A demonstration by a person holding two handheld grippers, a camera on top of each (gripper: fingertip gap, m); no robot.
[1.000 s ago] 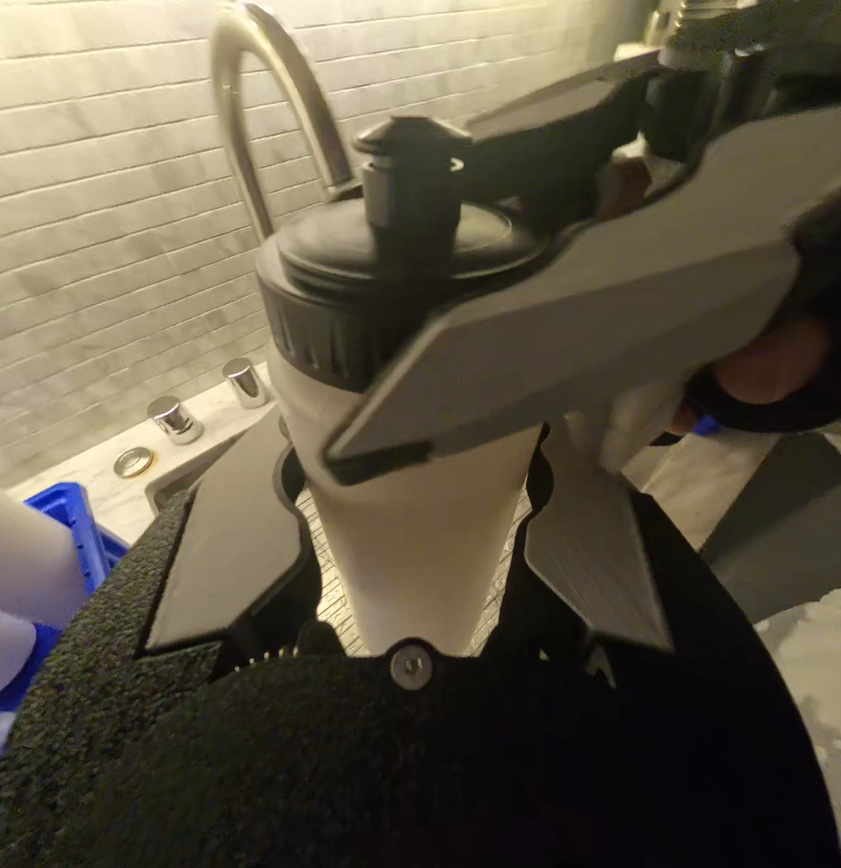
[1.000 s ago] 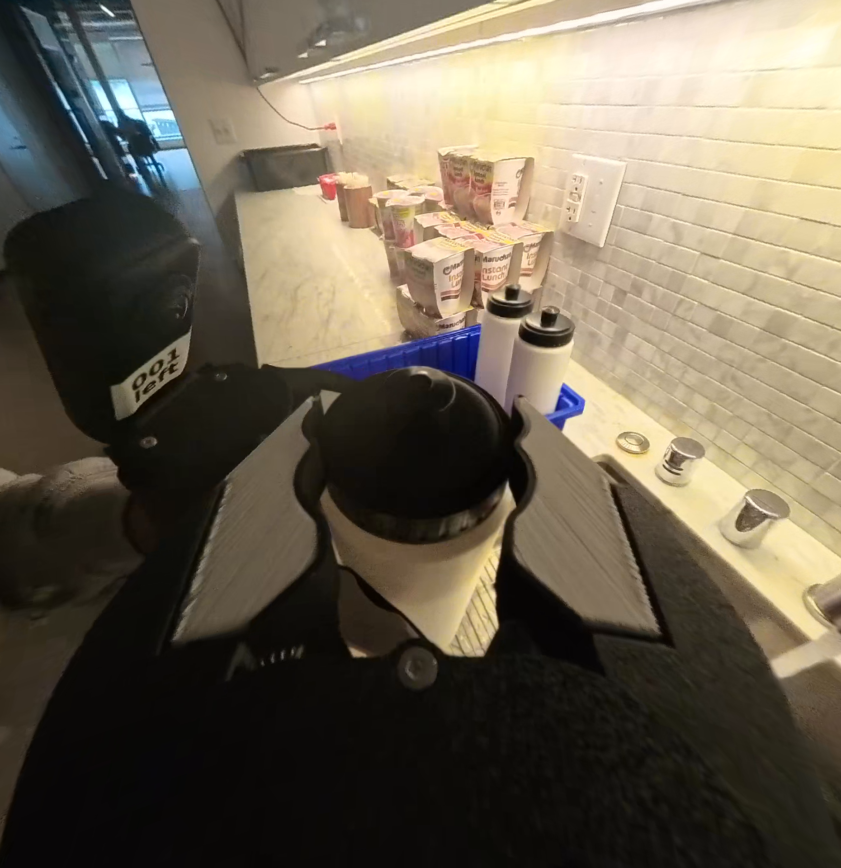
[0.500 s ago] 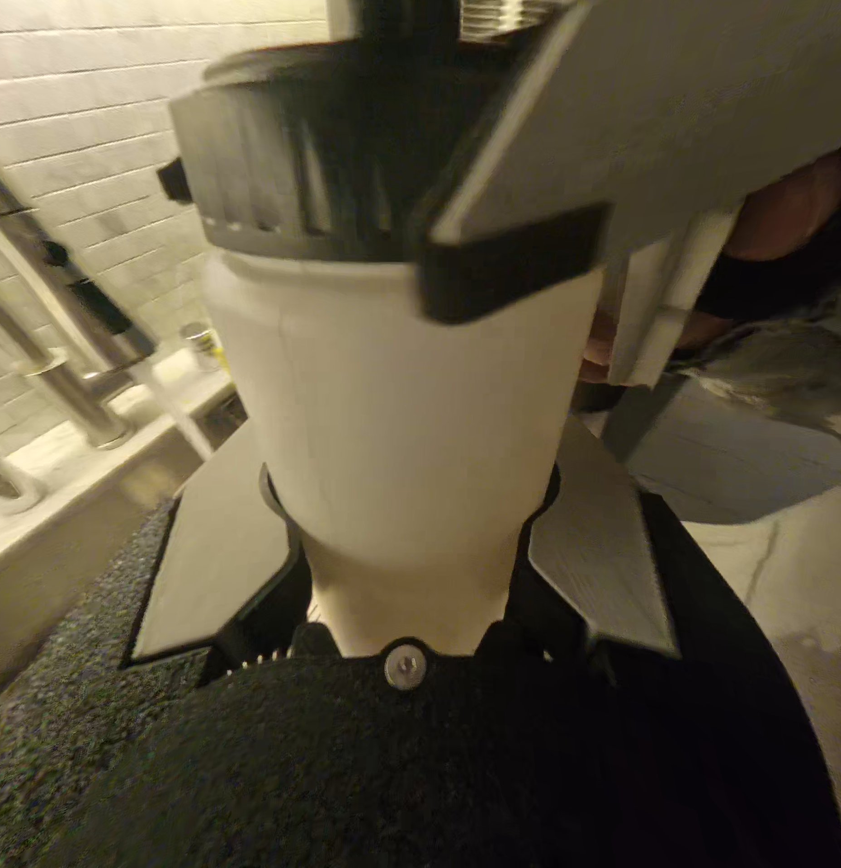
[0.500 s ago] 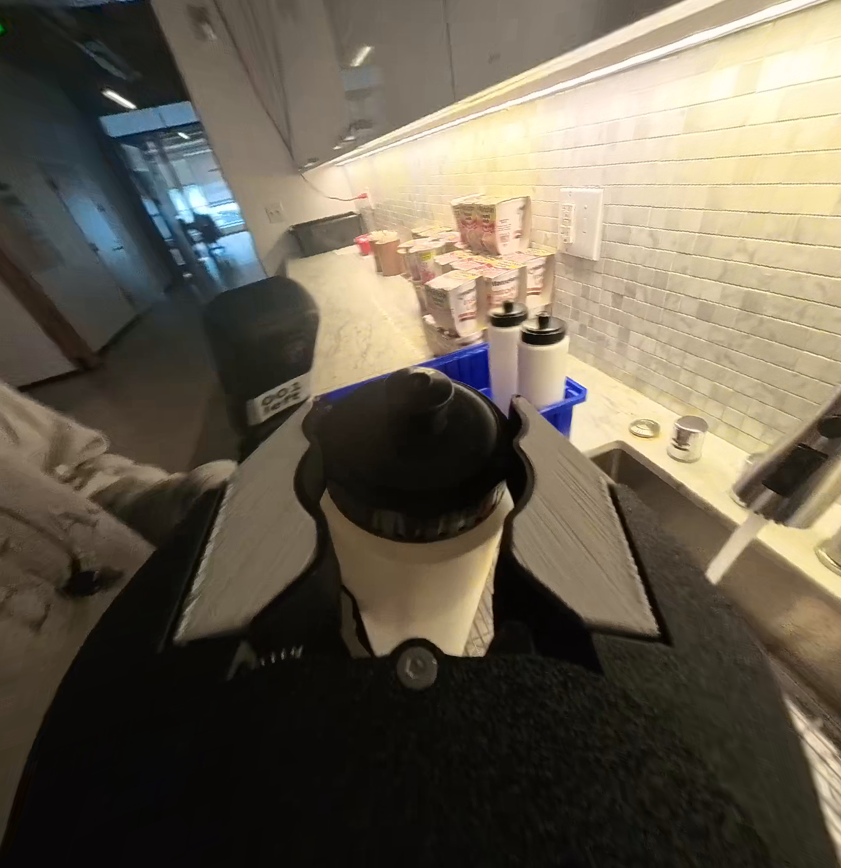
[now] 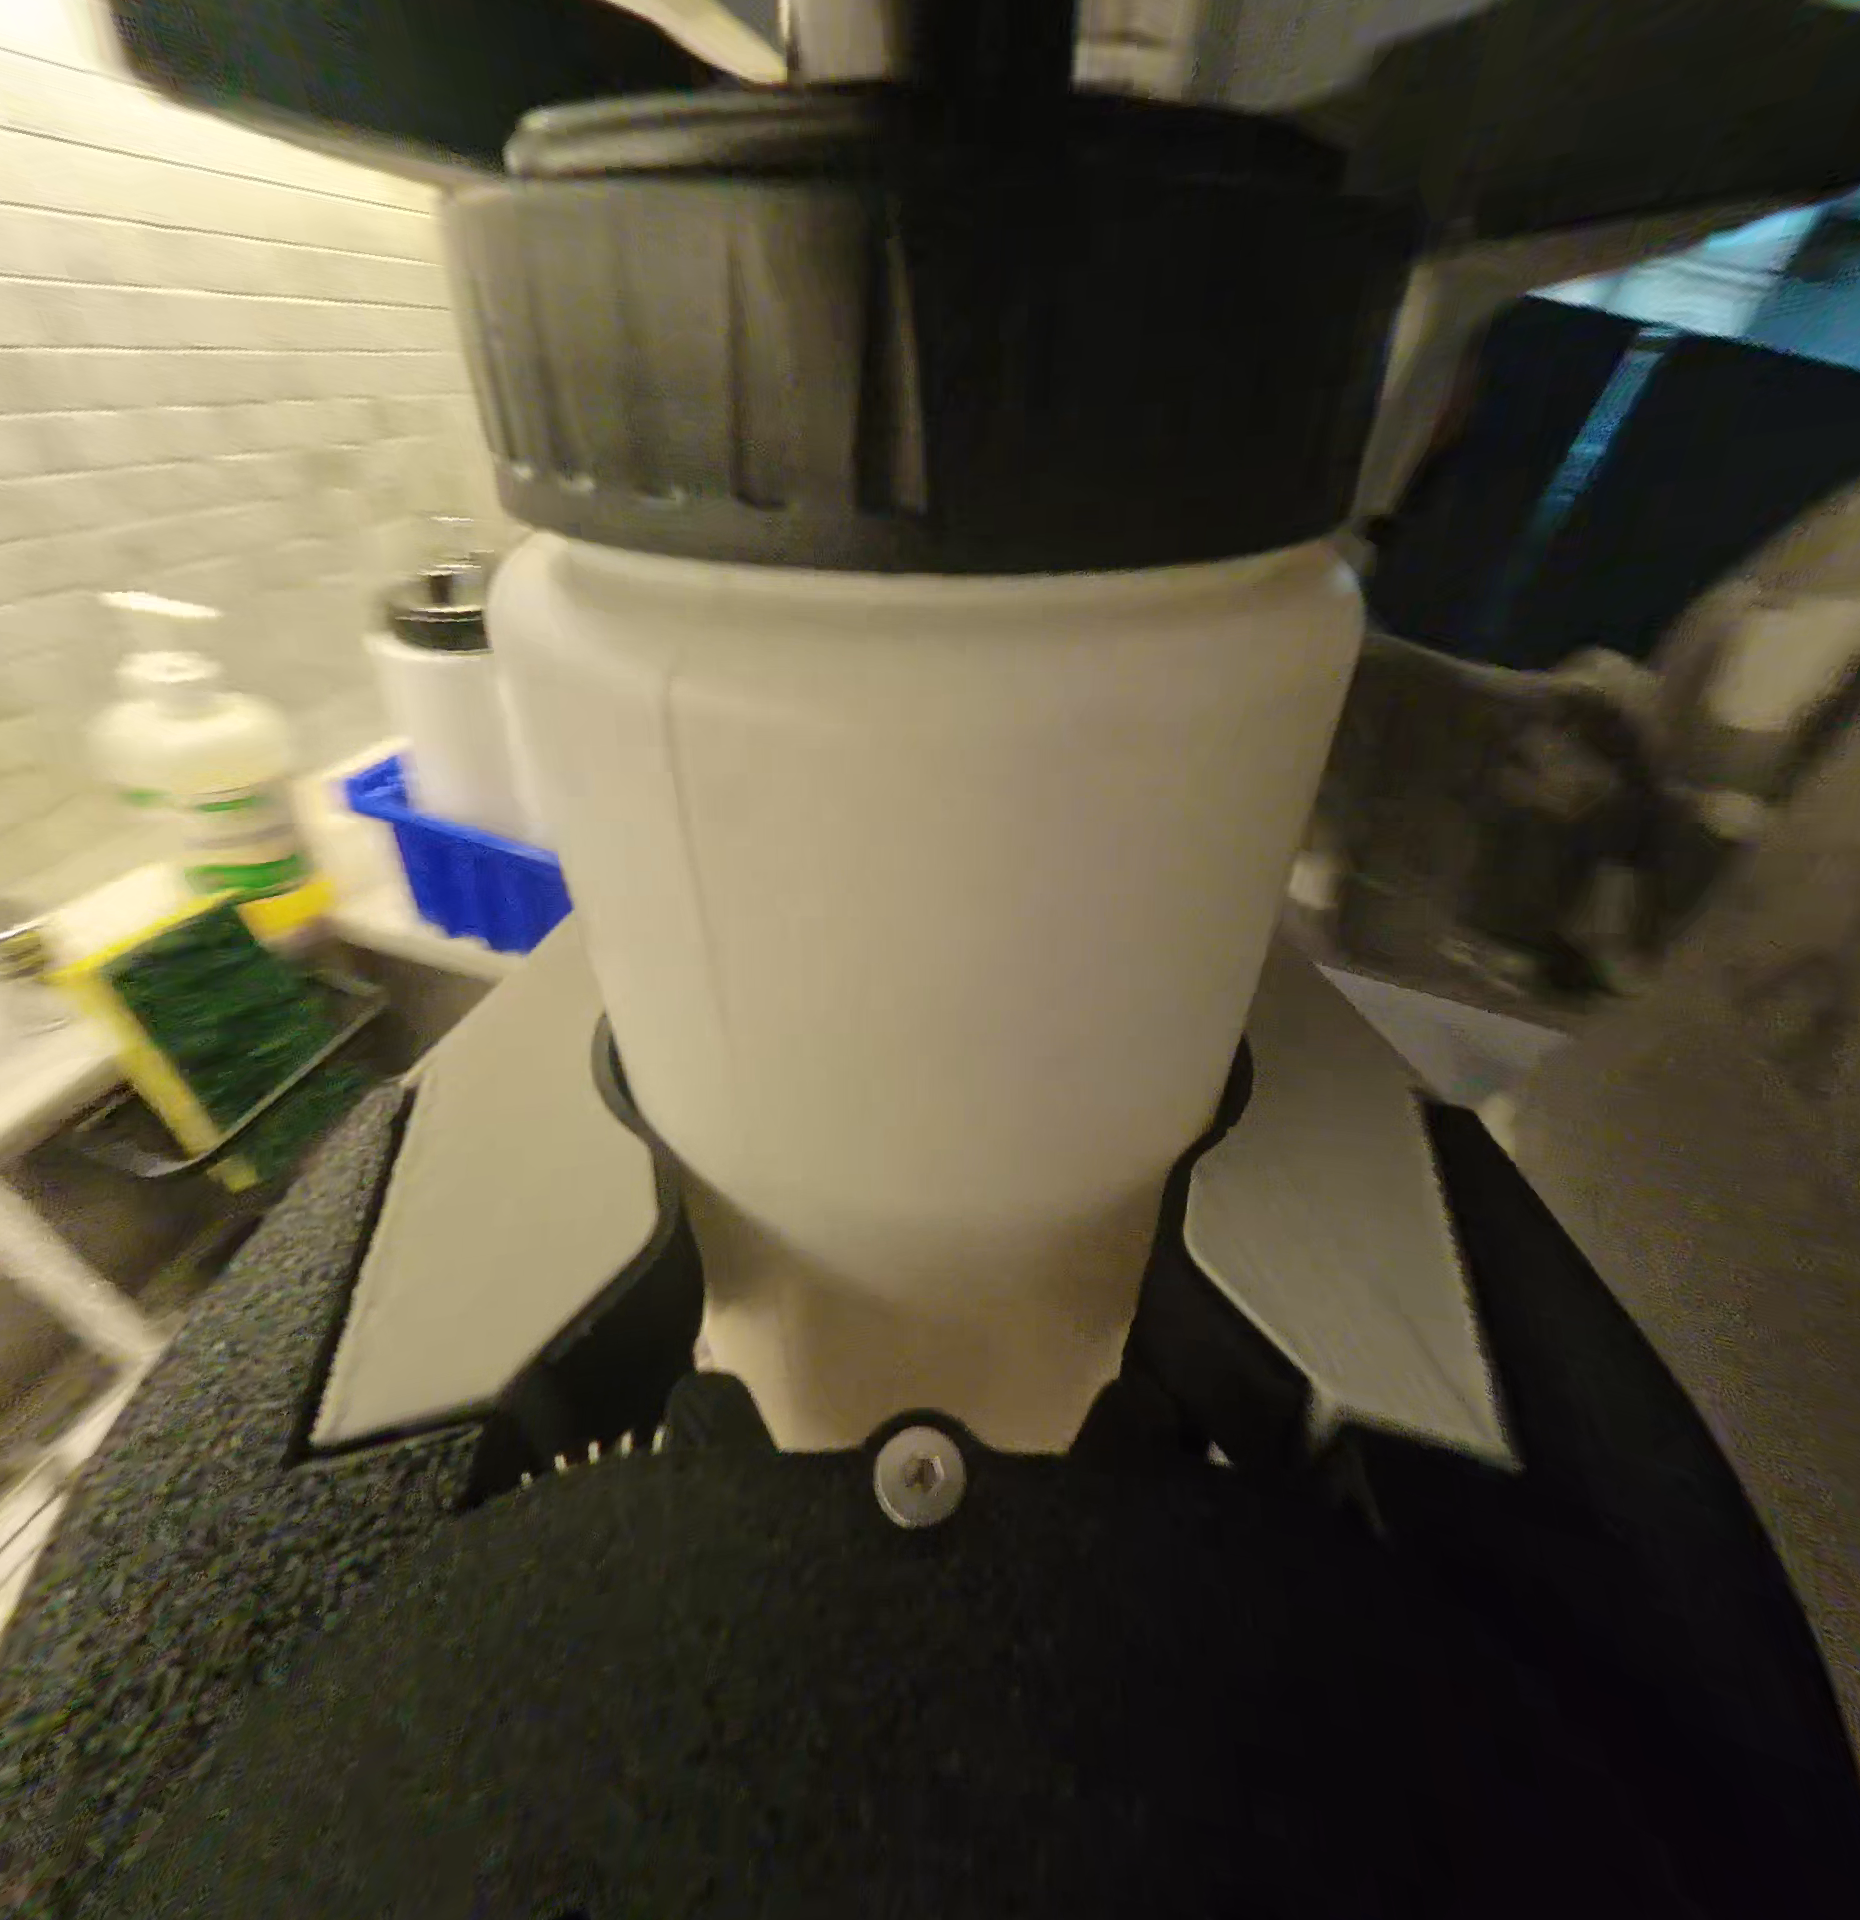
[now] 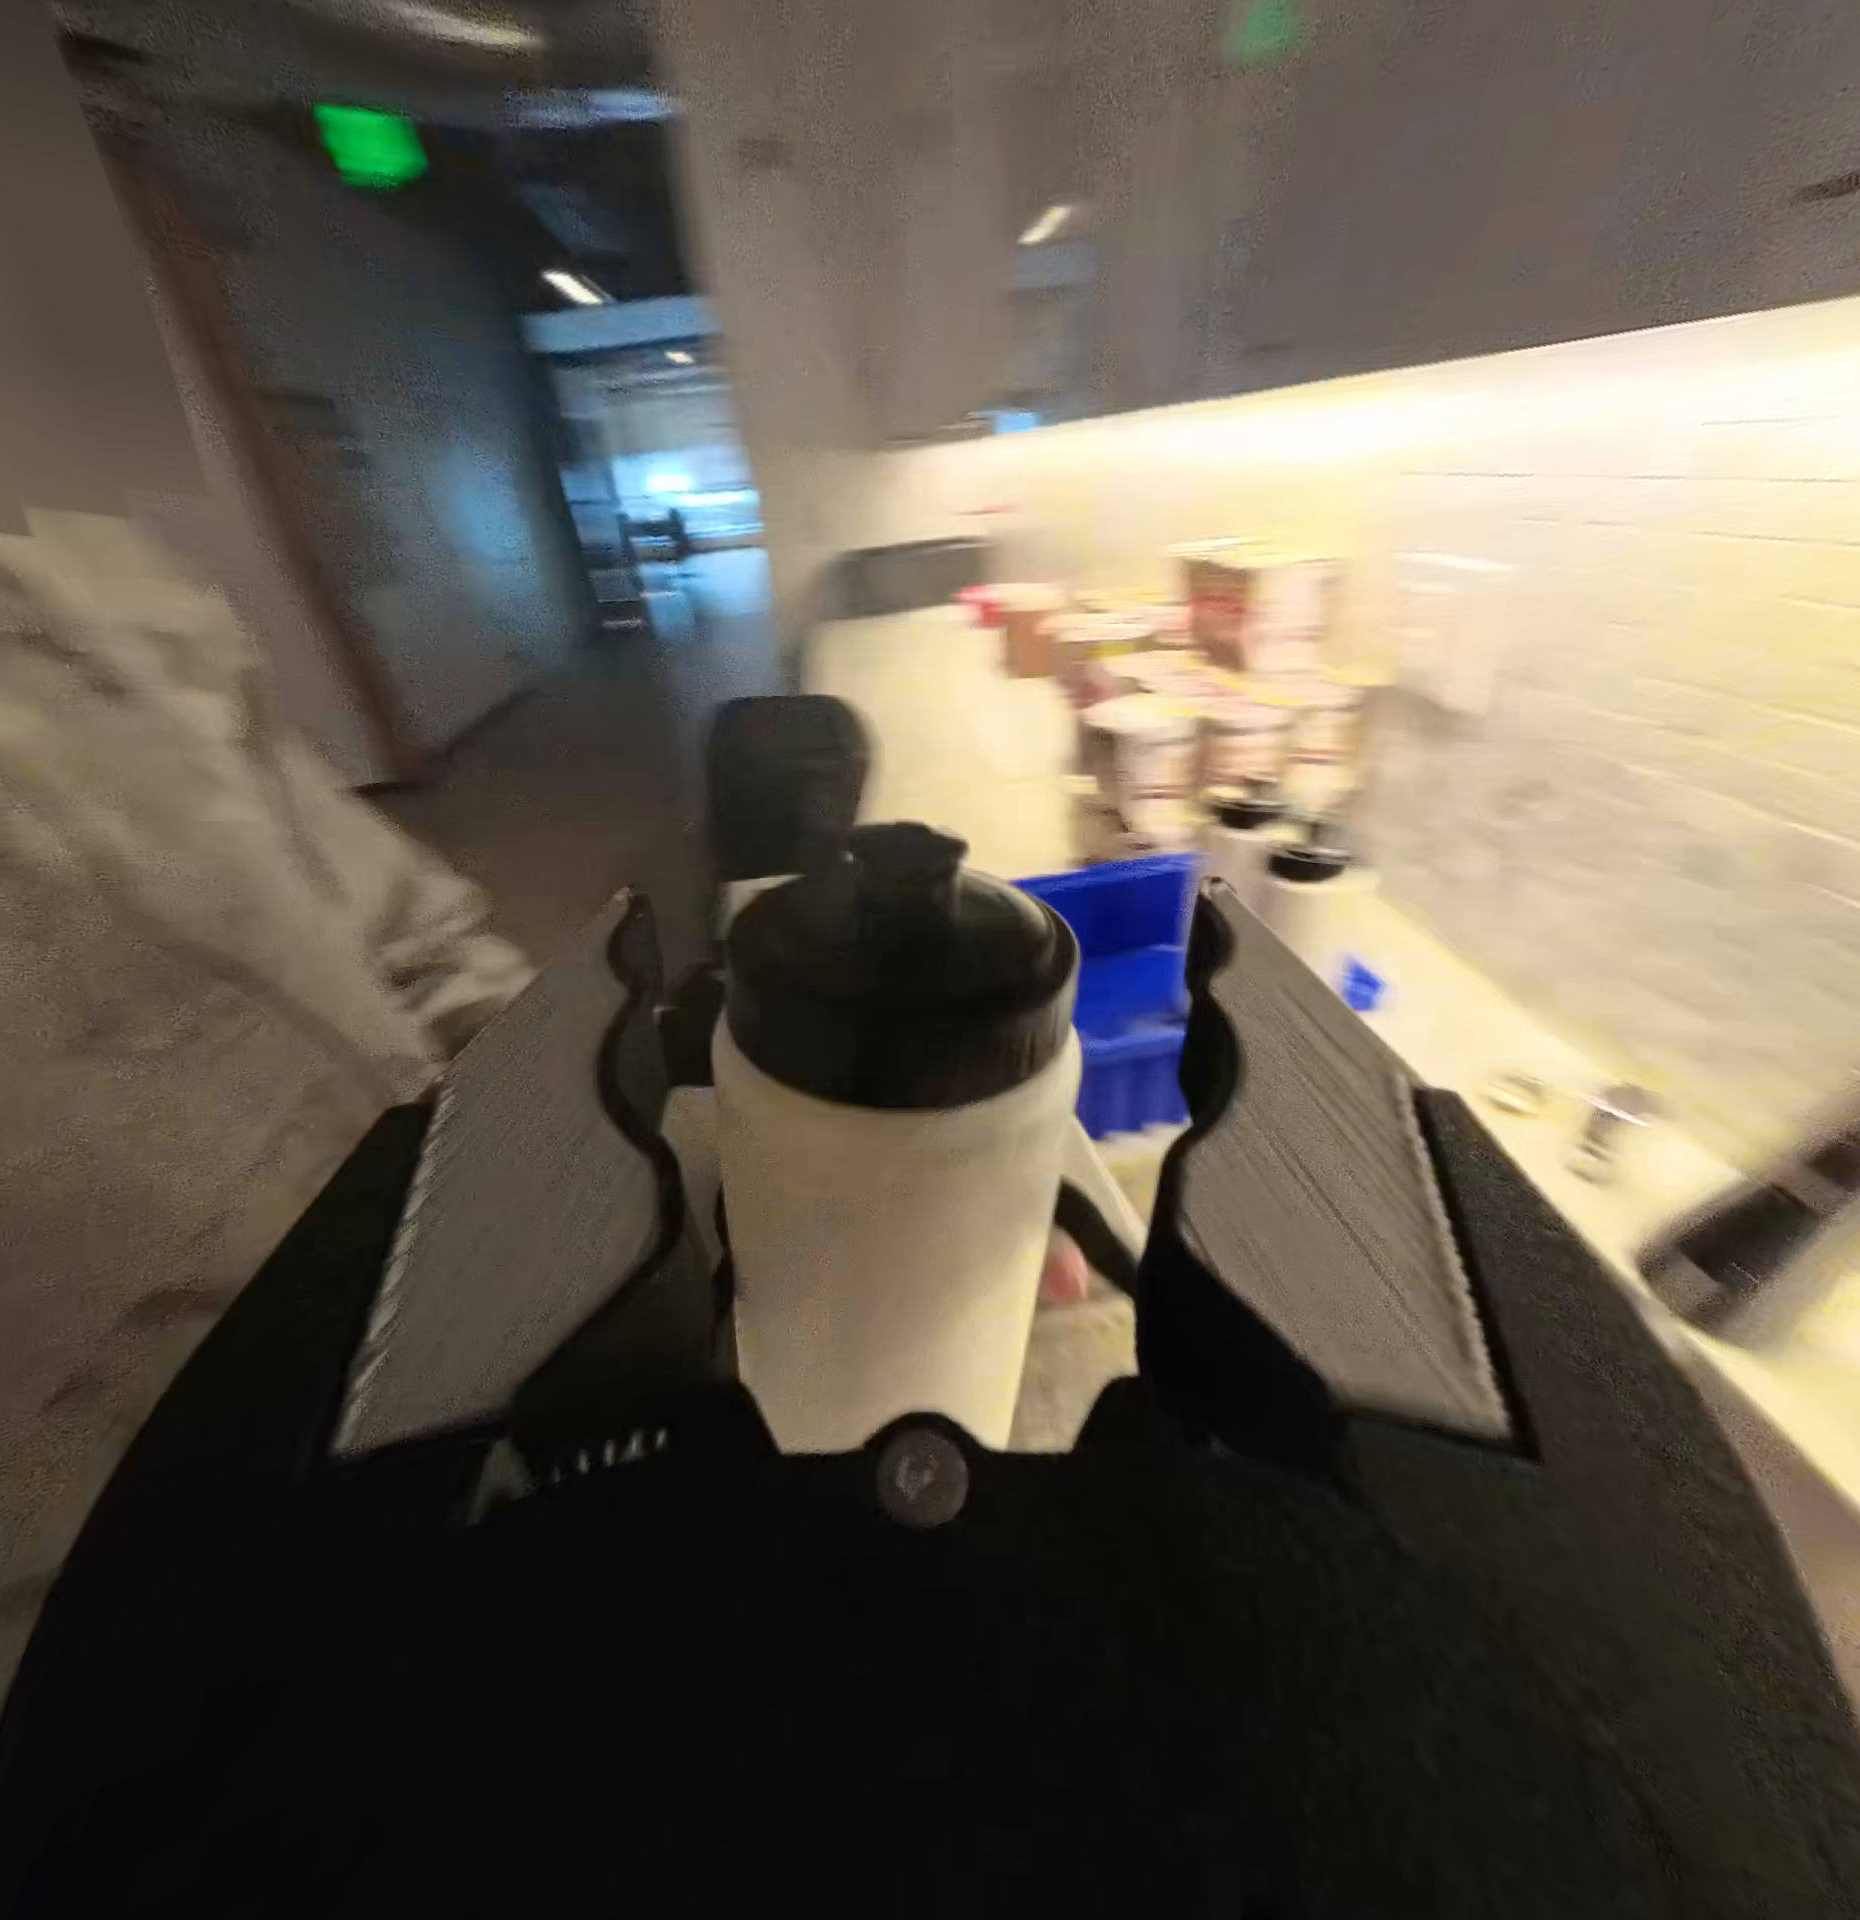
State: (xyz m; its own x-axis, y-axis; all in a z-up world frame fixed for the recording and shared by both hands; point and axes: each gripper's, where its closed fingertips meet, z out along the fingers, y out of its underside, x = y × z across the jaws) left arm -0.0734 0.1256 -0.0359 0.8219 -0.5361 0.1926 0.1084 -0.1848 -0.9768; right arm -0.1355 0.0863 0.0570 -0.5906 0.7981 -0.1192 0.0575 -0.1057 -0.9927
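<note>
A white squeeze bottle (image 5: 926,883) with a black ribbed cap (image 5: 801,343) stands upright between my left gripper's fingers. My left gripper (image 5: 921,1049) is shut on the bottle's lower body. In the right wrist view the same bottle (image 6: 874,1226) and its cap (image 6: 895,997) sit between the fingers of my right gripper (image 6: 918,935). Its jaws stand wide apart, with a gap on each side of the cap. Parts of the right gripper show blurred above the cap in the left wrist view. The left gripper's black body (image 6: 786,790) shows behind the bottle.
A blue bin (image 5: 469,883) with more white bottles (image 6: 1290,883) stands on the pale counter by the tiled wall. A green and yellow sponge (image 5: 219,1018) and a soap bottle (image 5: 209,769) sit by the sink. Stacked cup packs (image 6: 1217,717) stand farther back. A person's pale sleeve (image 6: 178,883) is at left.
My right gripper's jaws have opened off the black cap and pulled back. Both views have swung: the faucet has left the left view, and the bin and sponge have come in.
</note>
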